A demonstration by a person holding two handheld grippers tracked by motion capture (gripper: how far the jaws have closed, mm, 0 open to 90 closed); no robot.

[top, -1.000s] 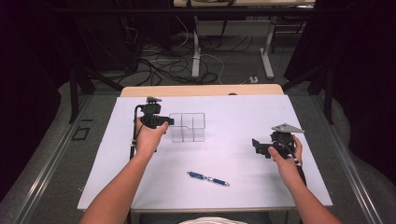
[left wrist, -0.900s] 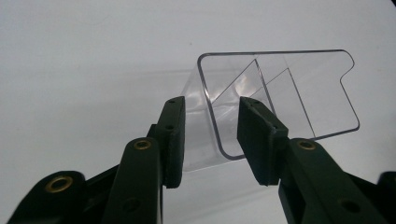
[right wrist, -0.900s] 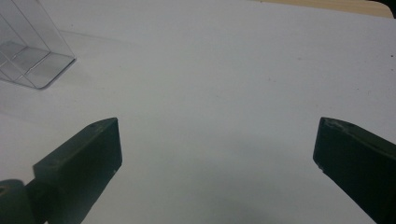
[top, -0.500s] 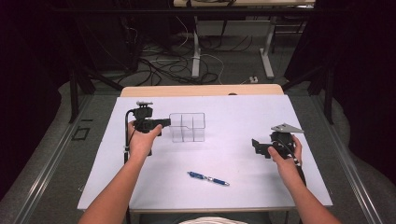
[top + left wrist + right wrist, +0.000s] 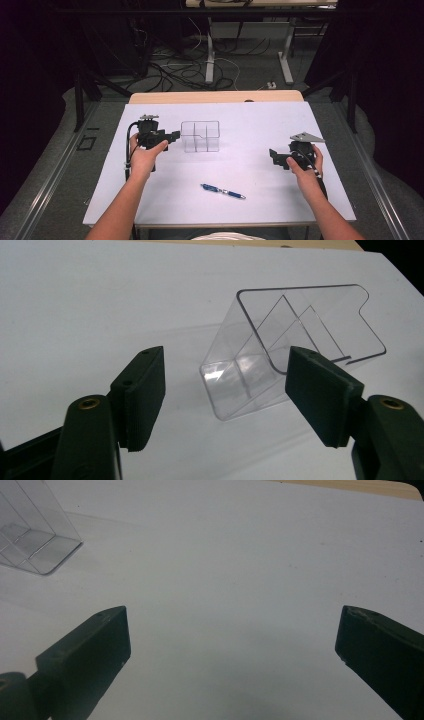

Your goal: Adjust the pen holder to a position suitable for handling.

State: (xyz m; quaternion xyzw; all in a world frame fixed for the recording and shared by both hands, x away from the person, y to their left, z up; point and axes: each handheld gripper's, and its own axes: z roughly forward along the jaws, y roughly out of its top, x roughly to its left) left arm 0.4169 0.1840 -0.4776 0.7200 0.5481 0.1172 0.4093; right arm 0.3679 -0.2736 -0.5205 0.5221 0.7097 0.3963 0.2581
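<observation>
While facing the clear organizer [image 5: 200, 136], left claw [image 5: 172, 135] gapes (level).

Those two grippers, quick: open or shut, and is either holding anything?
Left gripper: jaws open, holding nothing, facing the clear organizer.
Right gripper: jaws open, holding nothing.

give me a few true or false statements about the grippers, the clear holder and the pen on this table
1. The left gripper is open beside the clear holder. True.
2. The pen stands inside the clear holder. False: it lies flat on the white table cover, nearer the person.
3. The right gripper grips the pen. False: its jaws are open and hold nothing, apart from the pen.
4. The clear holder has inner dividers. True.
5. The clear holder lies tipped on its side. False: it stands upright.
</observation>
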